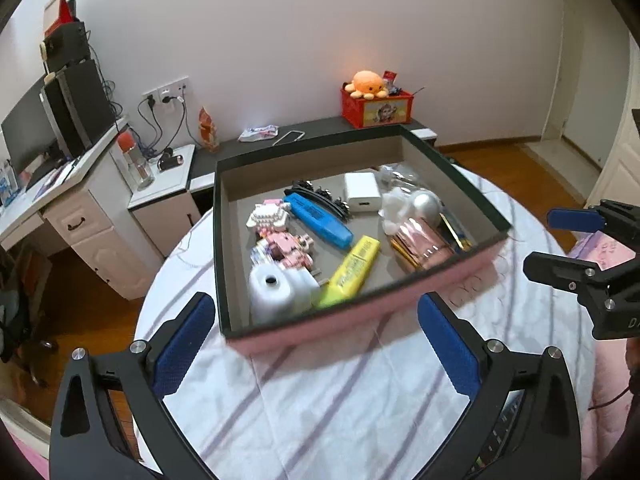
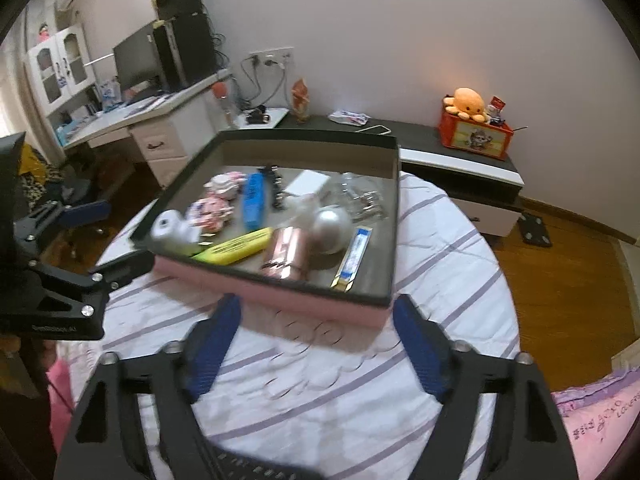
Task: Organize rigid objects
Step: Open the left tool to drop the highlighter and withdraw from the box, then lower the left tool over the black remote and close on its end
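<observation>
A shallow box with pink outer walls and a dark rim sits on a round table with a striped white cloth. Inside lie a yellow highlighter, a blue highlighter, a white thread spool, pink block toys, a white charger, a silver ball and a rose-gold tube. My left gripper is open and empty just short of the box's near wall. My right gripper is open and empty, also near the box.
Behind the table a low dark cabinet carries a red box with an orange plush octopus. A white desk with a monitor and computer stands at the left. Pink bedding lies at the right.
</observation>
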The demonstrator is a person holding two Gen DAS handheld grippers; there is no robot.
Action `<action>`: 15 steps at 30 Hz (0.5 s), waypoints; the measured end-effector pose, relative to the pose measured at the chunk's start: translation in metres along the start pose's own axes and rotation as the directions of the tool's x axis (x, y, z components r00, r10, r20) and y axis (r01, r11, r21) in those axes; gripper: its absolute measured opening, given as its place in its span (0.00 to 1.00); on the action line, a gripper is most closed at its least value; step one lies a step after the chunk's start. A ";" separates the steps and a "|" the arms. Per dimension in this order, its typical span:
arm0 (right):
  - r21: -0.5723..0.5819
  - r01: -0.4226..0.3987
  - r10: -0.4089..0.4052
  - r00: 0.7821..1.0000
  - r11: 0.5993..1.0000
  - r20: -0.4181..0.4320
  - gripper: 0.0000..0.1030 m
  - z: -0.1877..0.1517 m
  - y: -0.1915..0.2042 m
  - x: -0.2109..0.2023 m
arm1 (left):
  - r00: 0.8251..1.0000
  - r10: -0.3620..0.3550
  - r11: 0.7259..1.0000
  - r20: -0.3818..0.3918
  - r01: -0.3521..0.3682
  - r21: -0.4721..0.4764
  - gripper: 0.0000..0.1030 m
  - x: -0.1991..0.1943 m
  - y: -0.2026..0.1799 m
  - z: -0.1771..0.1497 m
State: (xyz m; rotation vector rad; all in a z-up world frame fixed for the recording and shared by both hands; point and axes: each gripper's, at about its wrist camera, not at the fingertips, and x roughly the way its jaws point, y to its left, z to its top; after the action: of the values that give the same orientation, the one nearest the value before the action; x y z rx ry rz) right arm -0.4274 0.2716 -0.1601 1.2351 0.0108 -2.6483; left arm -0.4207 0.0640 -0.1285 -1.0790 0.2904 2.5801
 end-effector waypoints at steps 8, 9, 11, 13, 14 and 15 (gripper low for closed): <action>0.086 -0.100 0.098 0.995 0.991 0.022 0.78 -0.039 0.011 -0.030 | 0.999 -0.047 0.998 -0.015 0.048 0.047 0.99 -0.025 -0.020 -0.040; 0.098 -0.101 0.099 0.995 0.990 0.023 0.78 -0.046 0.010 -0.032 | 0.998 -0.055 0.997 -0.018 0.056 0.056 0.99 -0.028 -0.025 -0.048; 0.132 -0.105 0.103 0.994 0.986 0.026 0.78 -0.060 0.006 -0.037 | 0.997 -0.070 0.994 -0.025 0.072 0.077 0.99 -0.030 -0.034 -0.061; 0.175 -0.099 0.096 0.995 0.979 0.025 0.78 -0.077 0.000 -0.041 | 0.995 -0.088 0.990 -0.047 0.093 0.108 0.99 -0.029 -0.047 -0.075; 0.198 -0.091 0.088 0.996 0.976 0.025 0.78 -0.087 -0.003 -0.043 | 0.994 -0.093 0.988 -0.058 0.100 0.121 0.99 -0.029 -0.053 -0.082; 0.217 -0.080 0.078 0.997 0.973 0.019 0.78 -0.097 -0.006 -0.045 | 0.992 -0.104 0.984 -0.070 0.113 0.141 0.99 -0.028 -0.061 -0.089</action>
State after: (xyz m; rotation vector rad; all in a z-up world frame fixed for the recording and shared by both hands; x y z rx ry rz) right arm -0.3266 0.2957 -0.1893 1.2566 -0.3318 -2.6415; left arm -0.3216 0.0865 -0.1741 -1.0927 0.4151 2.3926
